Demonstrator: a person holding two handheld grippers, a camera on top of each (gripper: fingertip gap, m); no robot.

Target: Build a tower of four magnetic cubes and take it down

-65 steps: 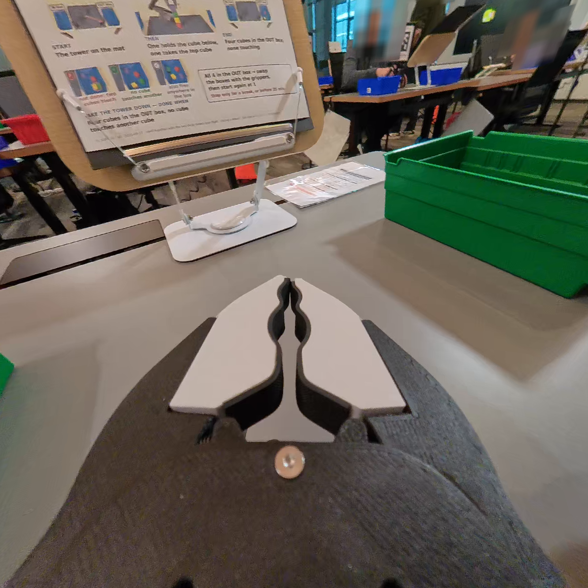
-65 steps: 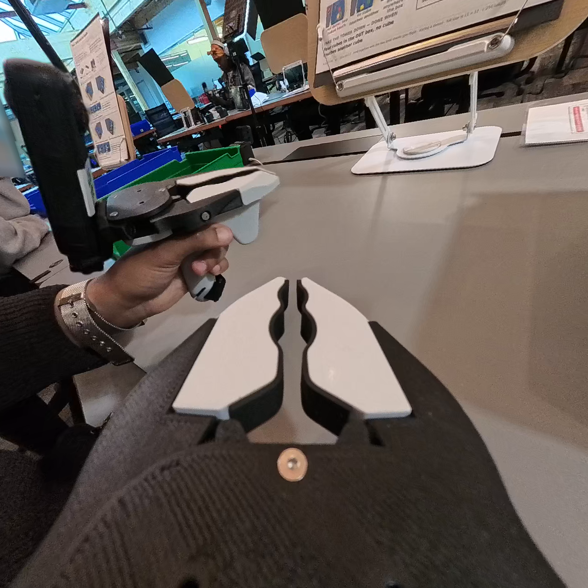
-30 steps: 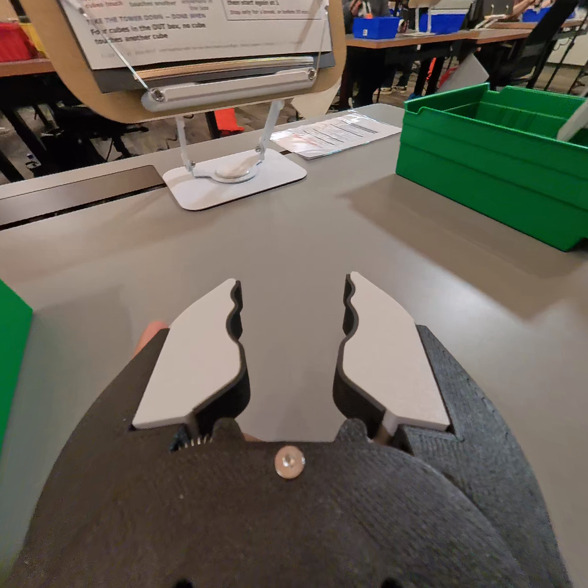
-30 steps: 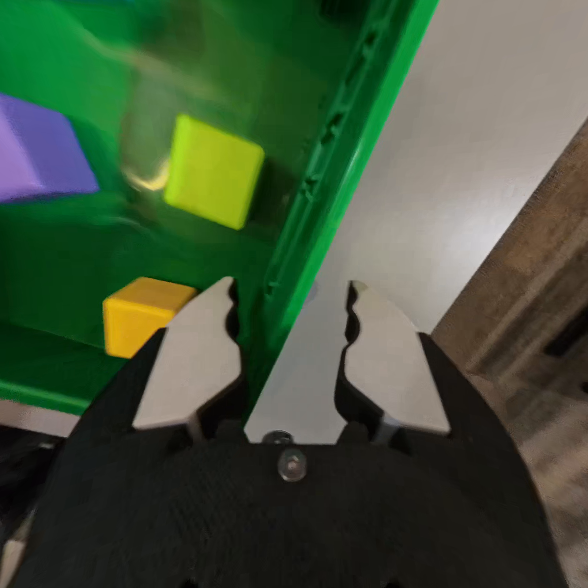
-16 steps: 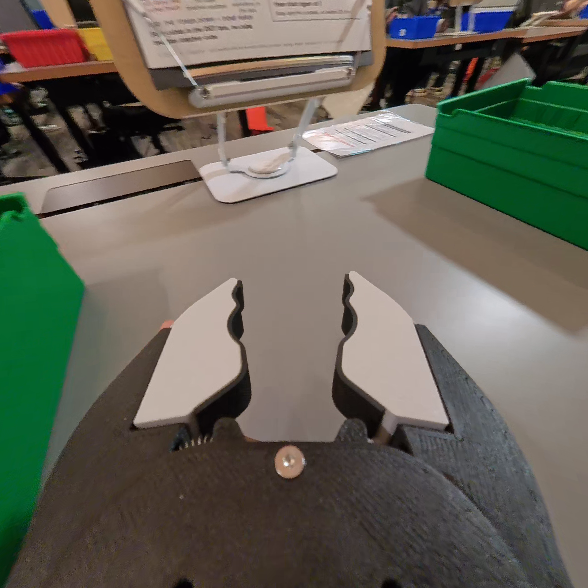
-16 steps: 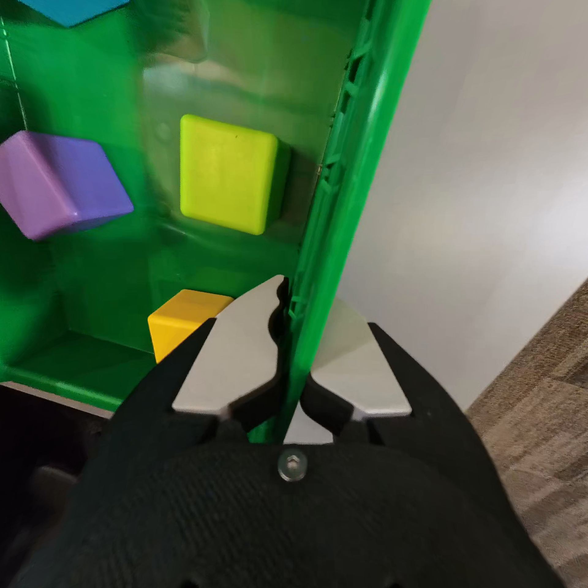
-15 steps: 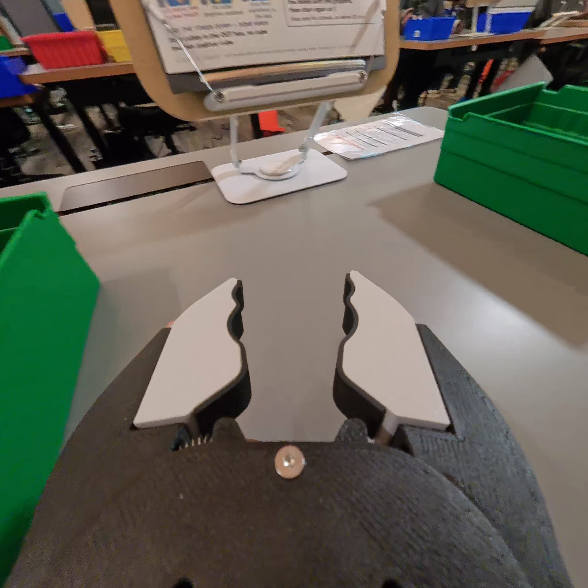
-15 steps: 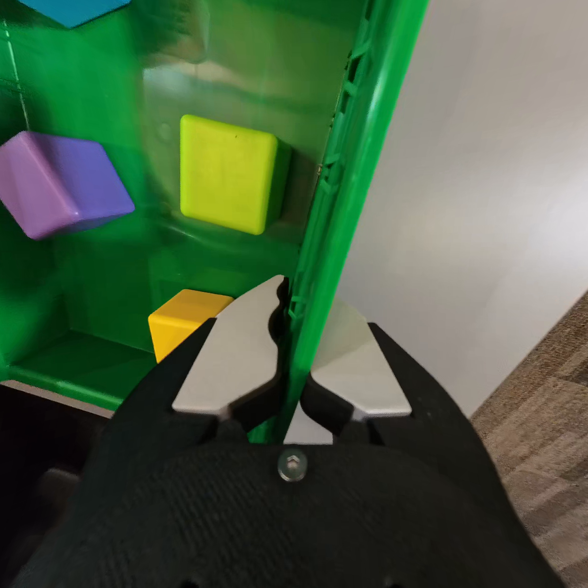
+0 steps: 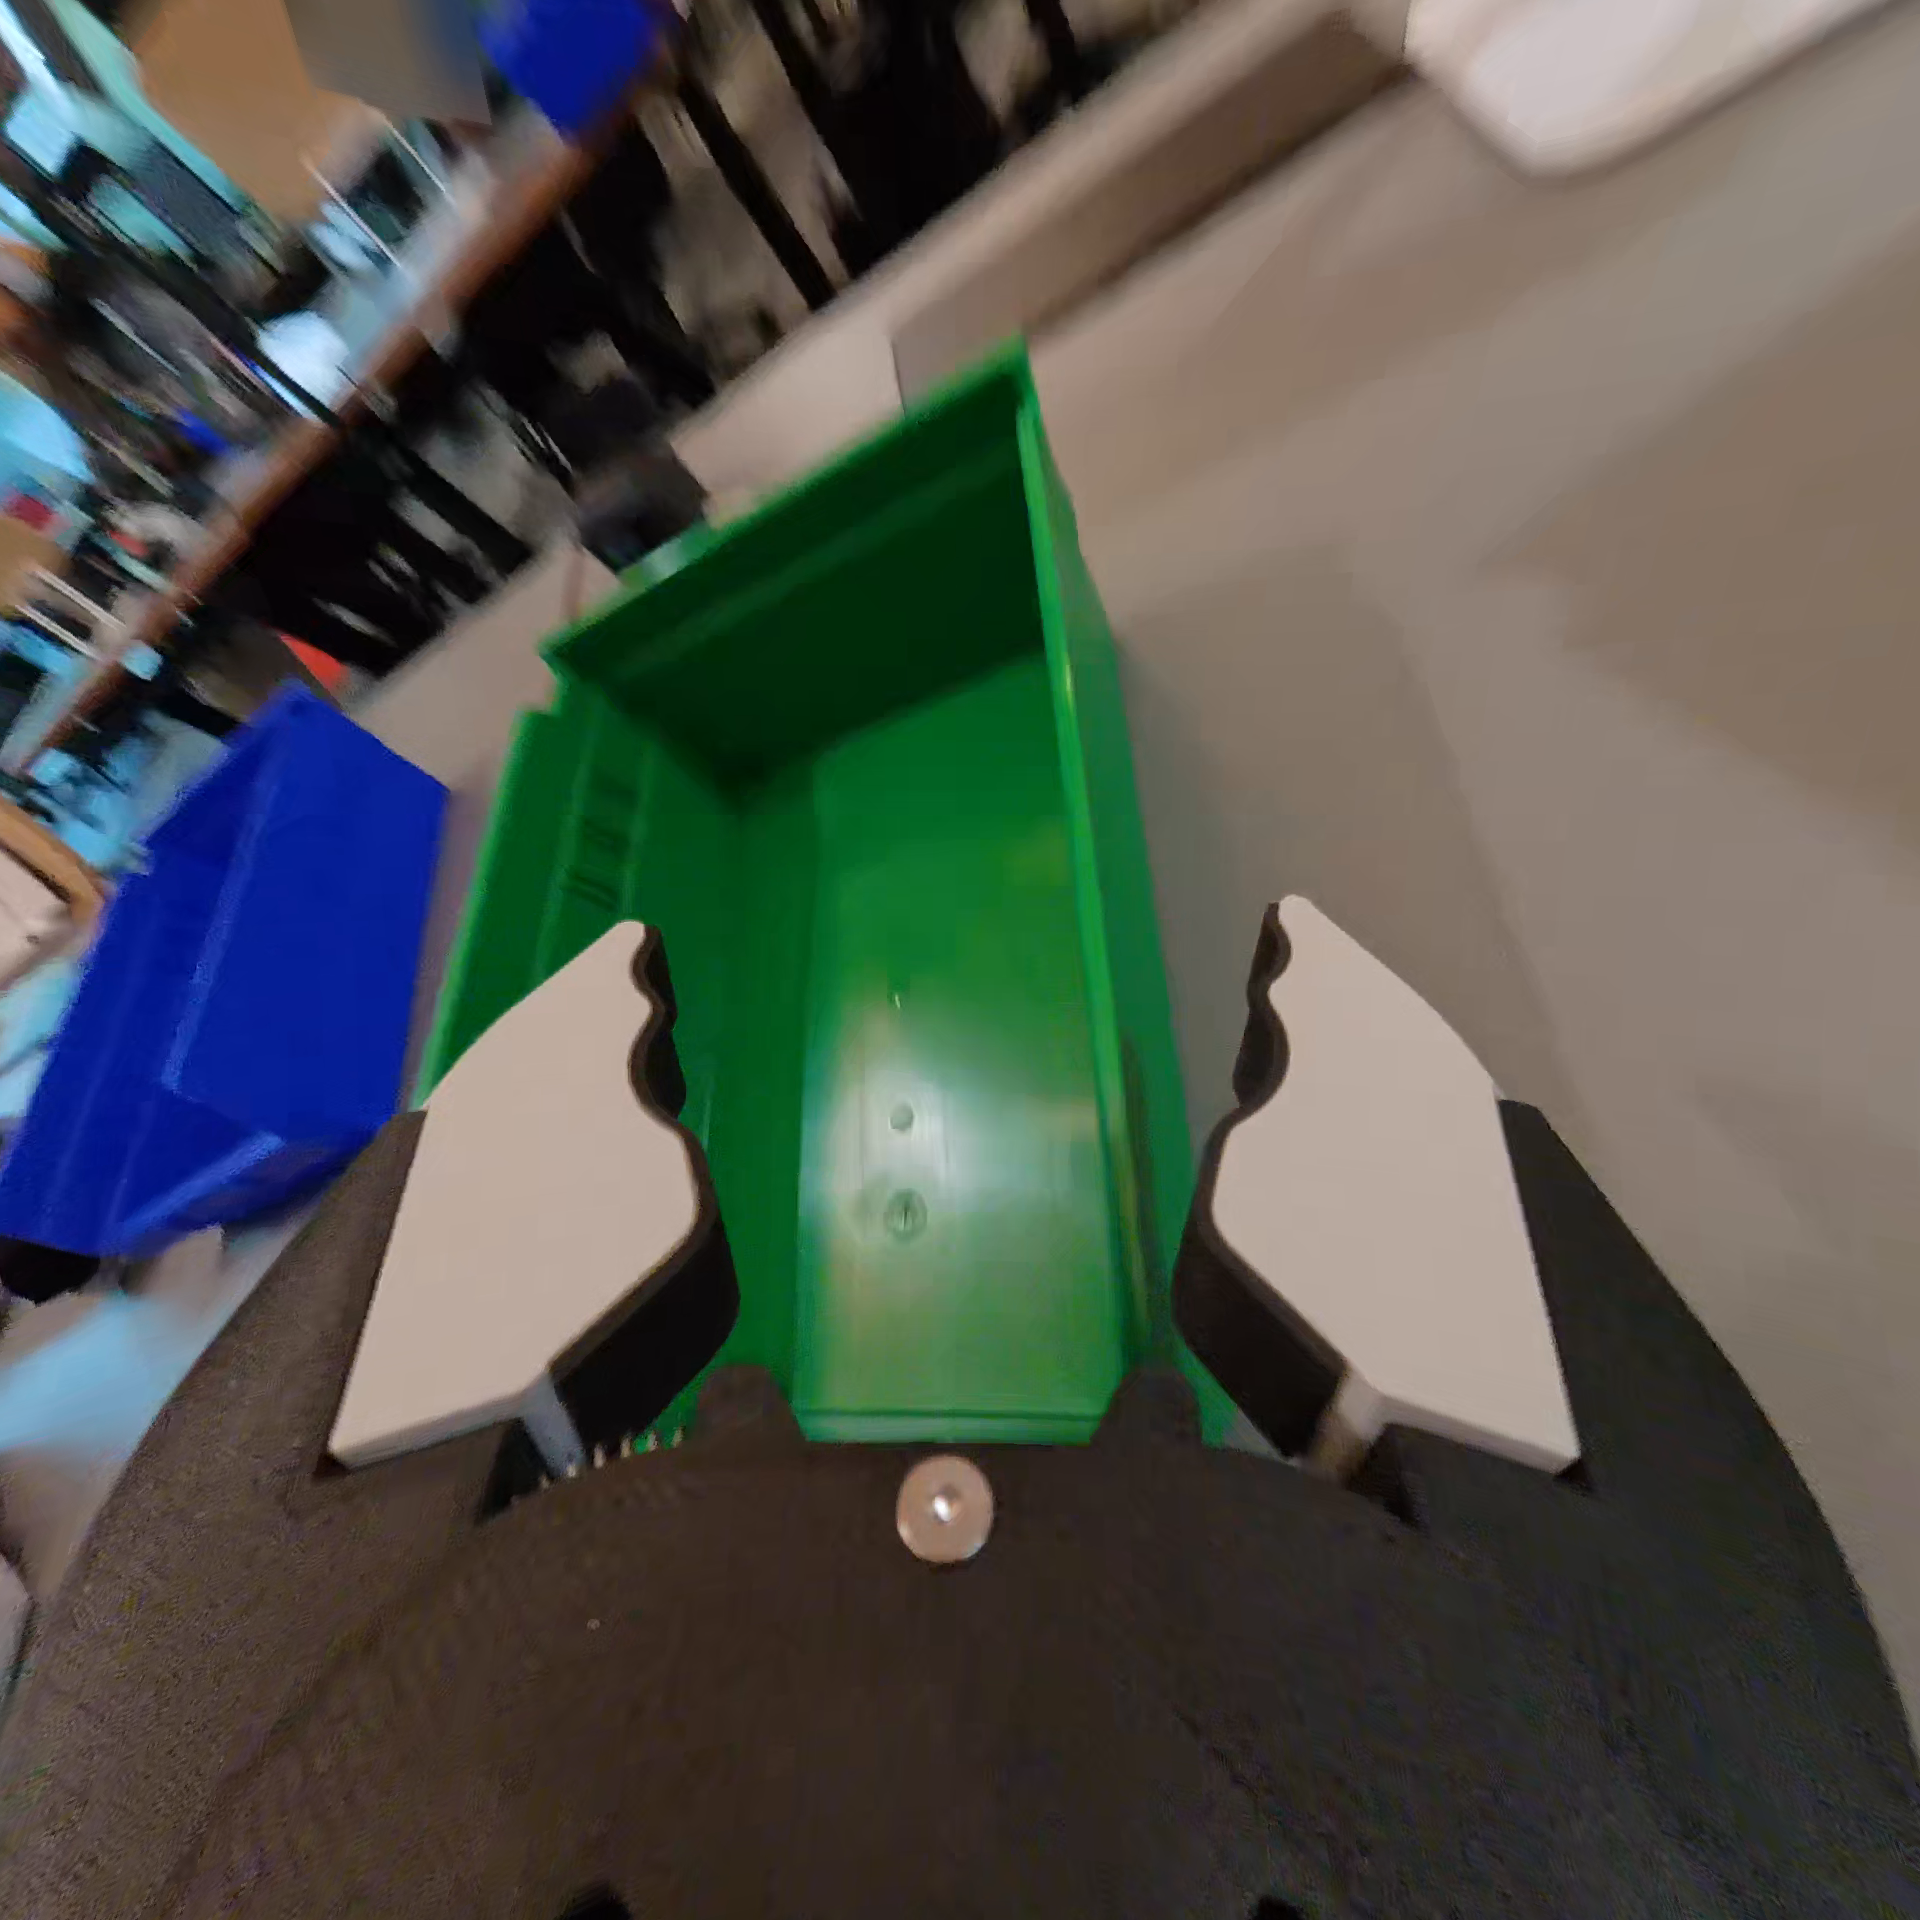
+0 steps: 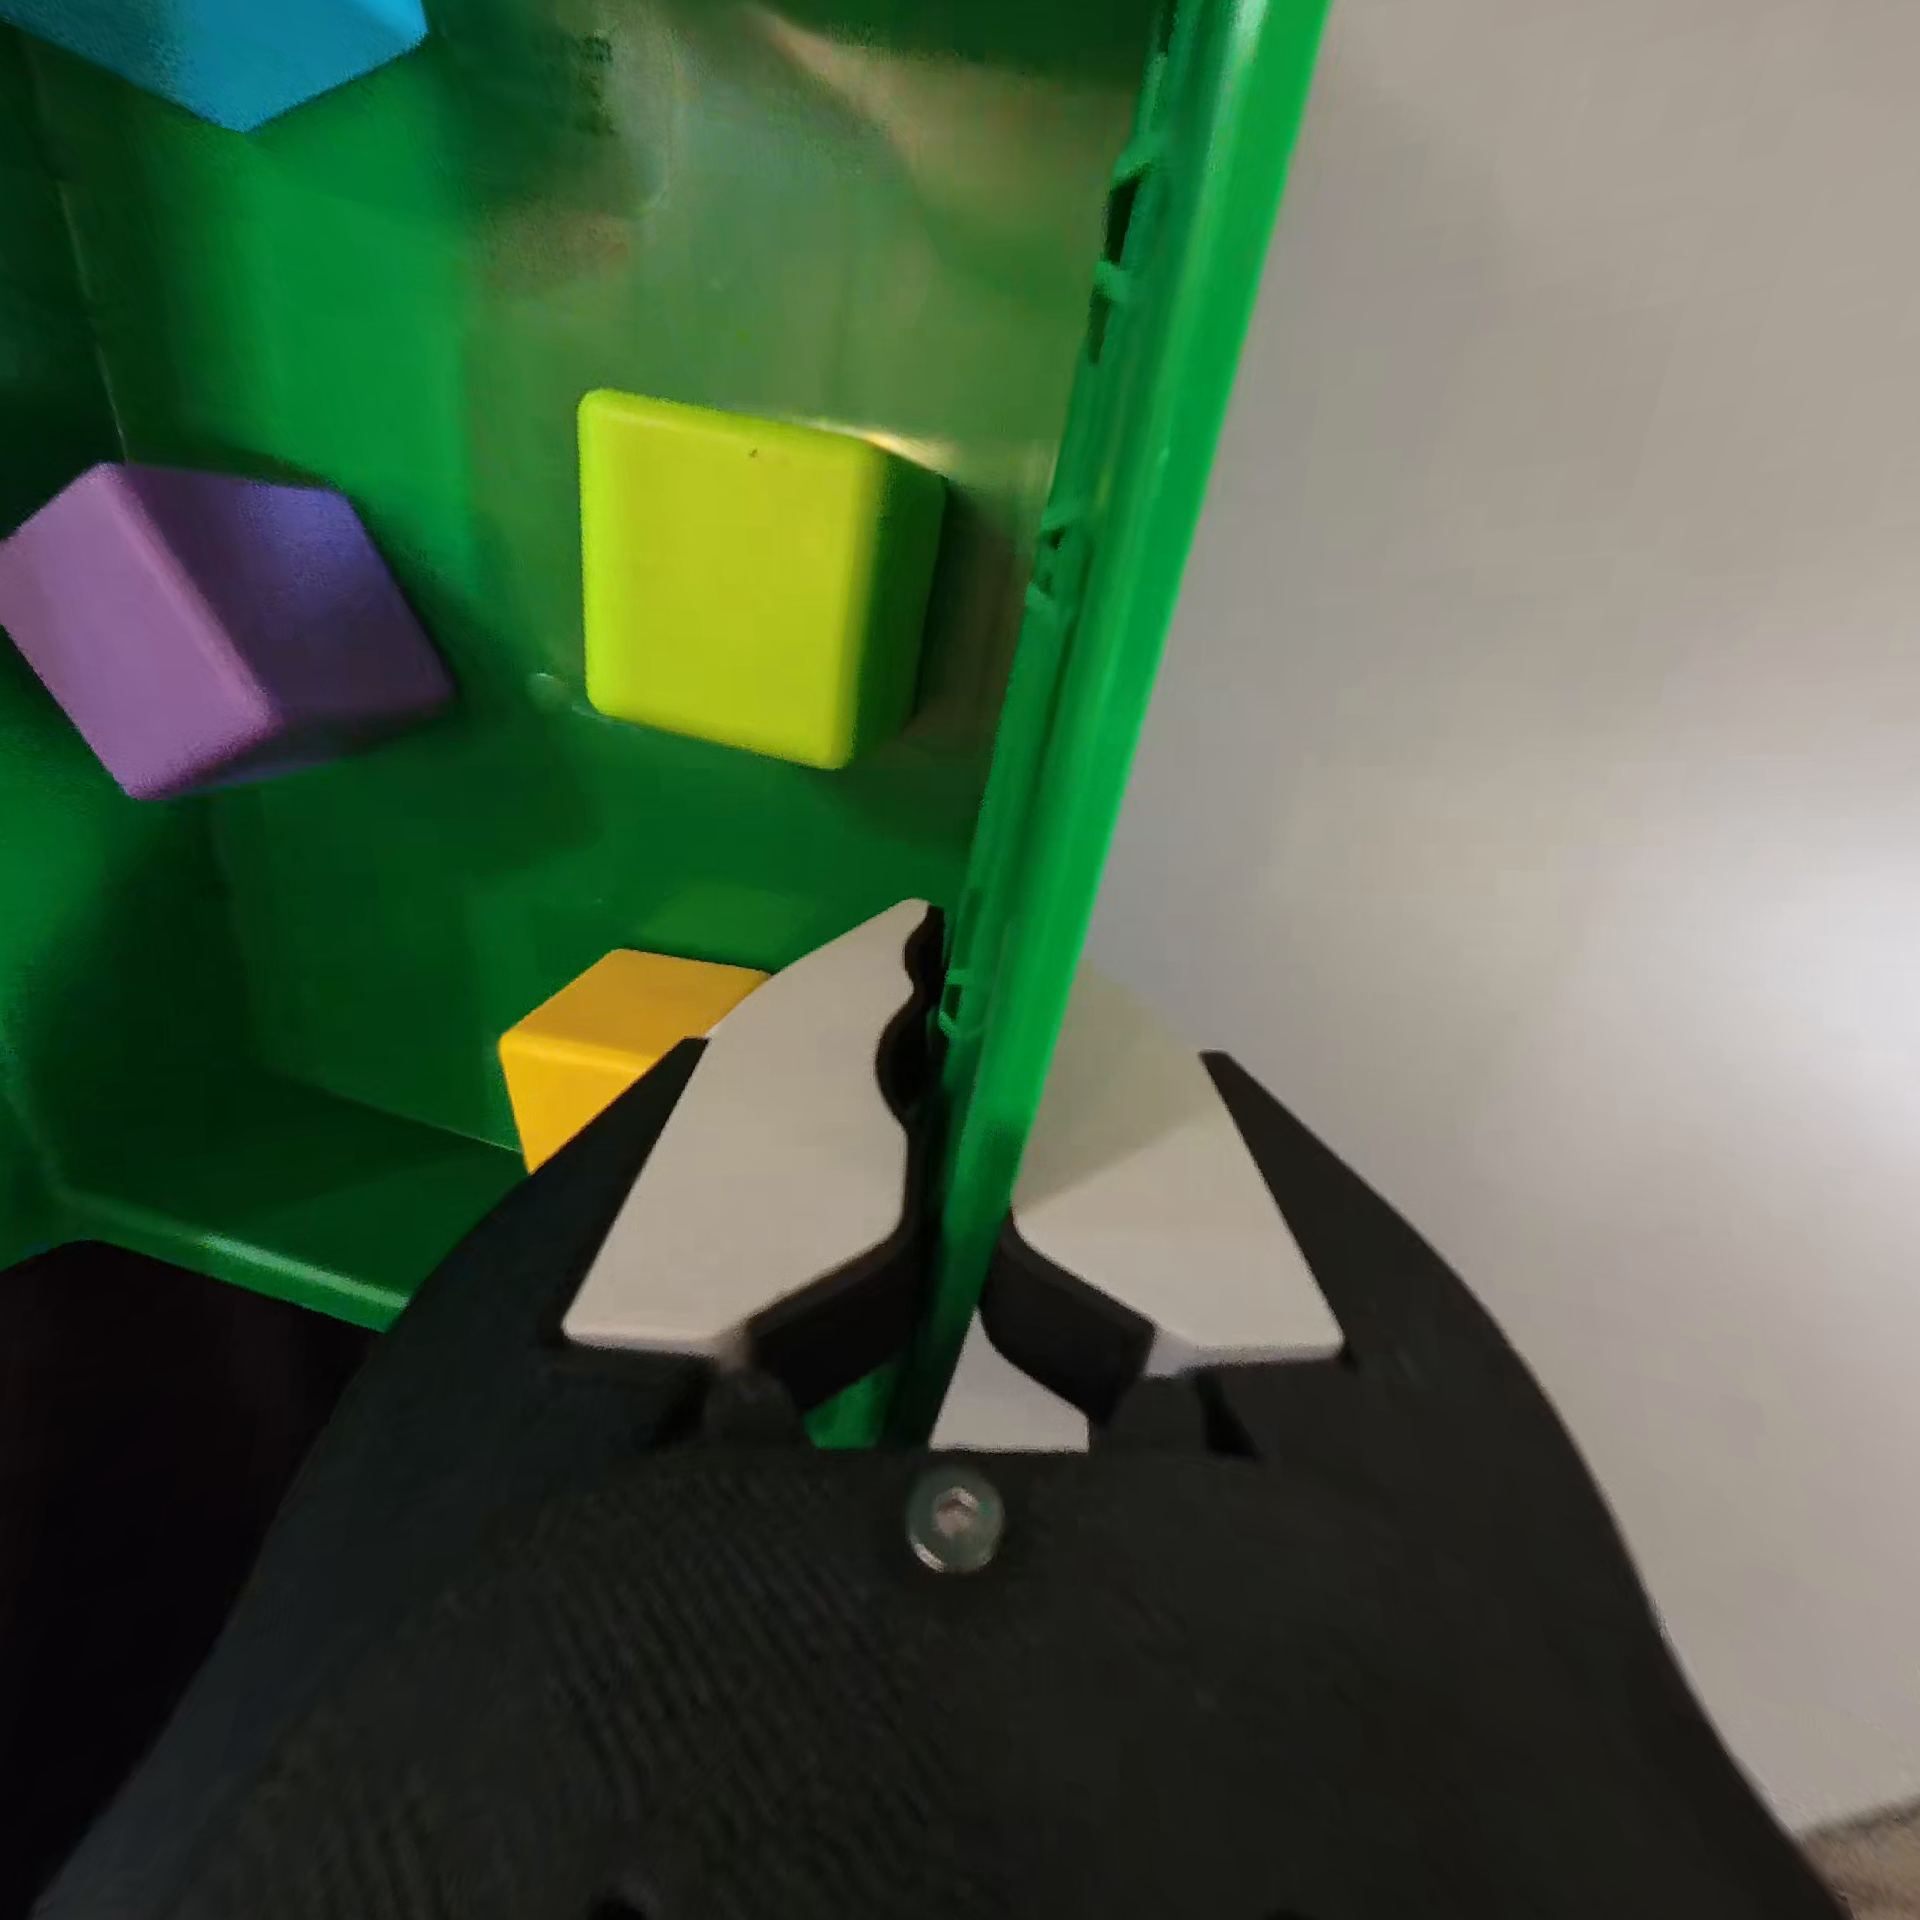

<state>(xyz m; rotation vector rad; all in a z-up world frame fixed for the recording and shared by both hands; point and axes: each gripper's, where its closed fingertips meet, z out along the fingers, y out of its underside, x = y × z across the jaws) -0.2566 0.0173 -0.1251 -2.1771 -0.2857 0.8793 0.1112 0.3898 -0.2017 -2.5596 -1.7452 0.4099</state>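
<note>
The left claw [image 9: 956, 1039] is spread wide over an empty green bin [image 9: 1070, 727], a blue bin [image 9: 239, 966] at 9 o'clock. The right claw [image 10: 961, 1049] is clamped on another bin's wall [image 10: 1132, 520]; lime [image 10: 727, 571], purple [image 10: 197, 613], yellow [image 10: 592, 1029] and blue [image 10: 239, 52] cubes lie inside, grey table [image 10: 1558, 623] at 3 o'clock.

Past your left gripper, the background benches [image 9: 343, 343] smear into blur. Your right gripper's [image 10: 971, 1039] outer finger [image 10: 1164, 1205] is partly hidden behind the green bin wall [image 10: 1049, 831]; its inner finger covers part of the yellow cube [image 10: 592, 1039], and the top edge cuts the blue cube [image 10: 239, 52].
</note>
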